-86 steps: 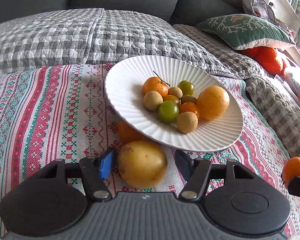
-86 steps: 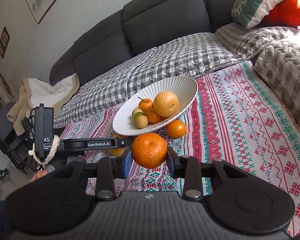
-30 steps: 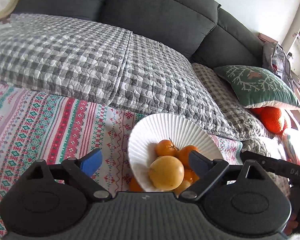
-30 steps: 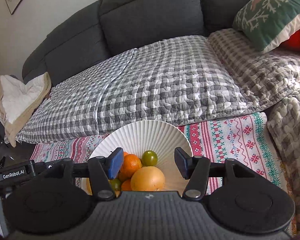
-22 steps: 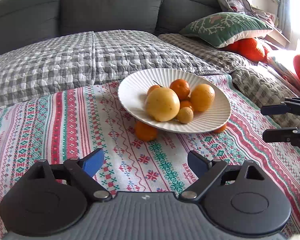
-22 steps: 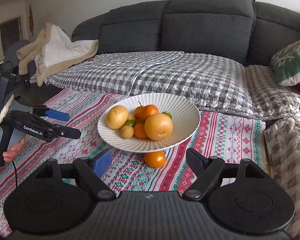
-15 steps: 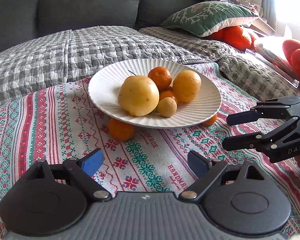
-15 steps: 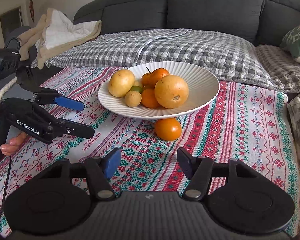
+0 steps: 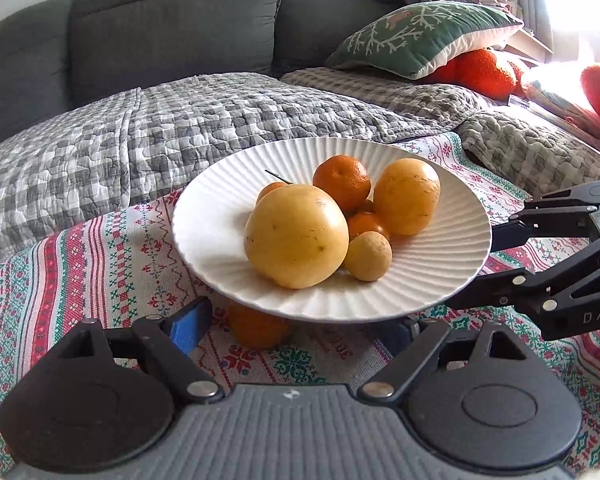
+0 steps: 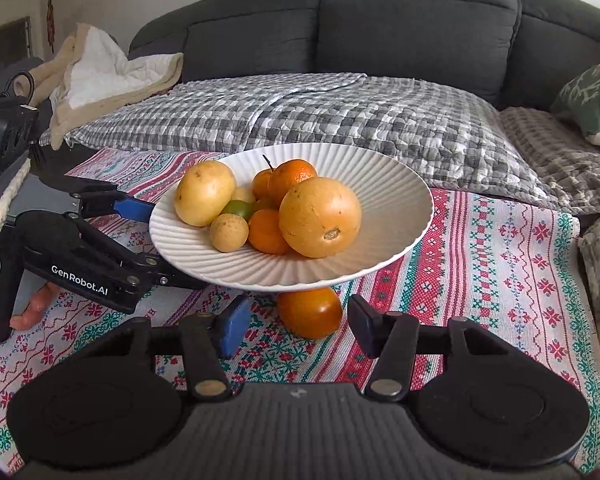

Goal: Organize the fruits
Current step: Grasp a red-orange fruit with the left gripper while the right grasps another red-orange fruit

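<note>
Nearest in the right wrist view, the right claw [image 10: 294, 326] is wide open and empty, its jaws on either side of a round orange fruit [image 10: 310, 312] that lies on the embroidered red-and-green cloth [image 10: 480, 264], half under the white ribbed plate [image 10: 400, 208]. I judge this fruit is the next one to lift. The left claw [image 9: 296, 326] is also wide and empty, and it points at another orange fruit [image 9: 258, 328] under the plate's opposite edge; only the left view shows this one. The plate carries the gathered fruits, among them a large yellow round fruit [image 9: 296, 236]. A small green fruit [image 10: 238, 209] shows only from the right. Behind is the grey sofa [image 10: 380, 28].
</note>
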Tool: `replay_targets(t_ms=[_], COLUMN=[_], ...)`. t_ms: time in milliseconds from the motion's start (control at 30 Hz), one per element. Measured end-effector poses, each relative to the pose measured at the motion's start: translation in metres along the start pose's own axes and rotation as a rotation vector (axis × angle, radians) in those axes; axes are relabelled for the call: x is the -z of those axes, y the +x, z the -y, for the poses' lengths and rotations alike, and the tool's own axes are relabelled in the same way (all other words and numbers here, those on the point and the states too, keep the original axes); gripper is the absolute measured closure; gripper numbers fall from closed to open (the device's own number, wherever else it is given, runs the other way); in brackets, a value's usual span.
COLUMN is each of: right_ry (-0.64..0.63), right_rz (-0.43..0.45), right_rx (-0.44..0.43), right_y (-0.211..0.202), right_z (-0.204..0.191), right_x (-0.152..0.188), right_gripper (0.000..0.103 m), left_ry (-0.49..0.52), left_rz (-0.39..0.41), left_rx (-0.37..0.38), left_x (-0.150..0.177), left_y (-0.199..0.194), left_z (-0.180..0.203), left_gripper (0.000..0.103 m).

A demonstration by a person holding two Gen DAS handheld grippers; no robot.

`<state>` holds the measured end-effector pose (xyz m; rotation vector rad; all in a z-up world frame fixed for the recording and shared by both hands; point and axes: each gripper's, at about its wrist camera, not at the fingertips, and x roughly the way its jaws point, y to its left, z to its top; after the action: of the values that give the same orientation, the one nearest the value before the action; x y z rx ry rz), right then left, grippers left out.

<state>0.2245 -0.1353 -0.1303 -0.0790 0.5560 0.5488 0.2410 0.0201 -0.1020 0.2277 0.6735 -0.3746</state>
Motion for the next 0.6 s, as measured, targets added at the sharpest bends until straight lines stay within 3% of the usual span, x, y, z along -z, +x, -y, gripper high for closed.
replay_targets(t_ms=[133,367,533,600], right_ry=[-0.004,0.051,0.050,0.054], right_rz=[-0.003,0.005,0.005,0.004], right_rx=[0.013,0.013,0.024,0.030], right_y=[0.001,-0.001,-0.002,-0.001], right_z=[-0.001,0.007,0.005,0.004], right_x=[0.003,0.004,0.004,0.004], right_gripper=[0.058,0.070,0.070,0.071], left_ry=[0.036,-0.042,-0.046,-0.070], left_rz=[0.002,-0.012,-0.007,-0.009], left_rx=[0.016,0.081,0.085,0.079], left_x=[-0.002,0.003,0.005,0.006], left_y=[0.005,0.007,0.002,-0.001], left_z=[0.004,-0.011,-0.010,-0.012], left_gripper=[0.023,0.035,0.052,0.069])
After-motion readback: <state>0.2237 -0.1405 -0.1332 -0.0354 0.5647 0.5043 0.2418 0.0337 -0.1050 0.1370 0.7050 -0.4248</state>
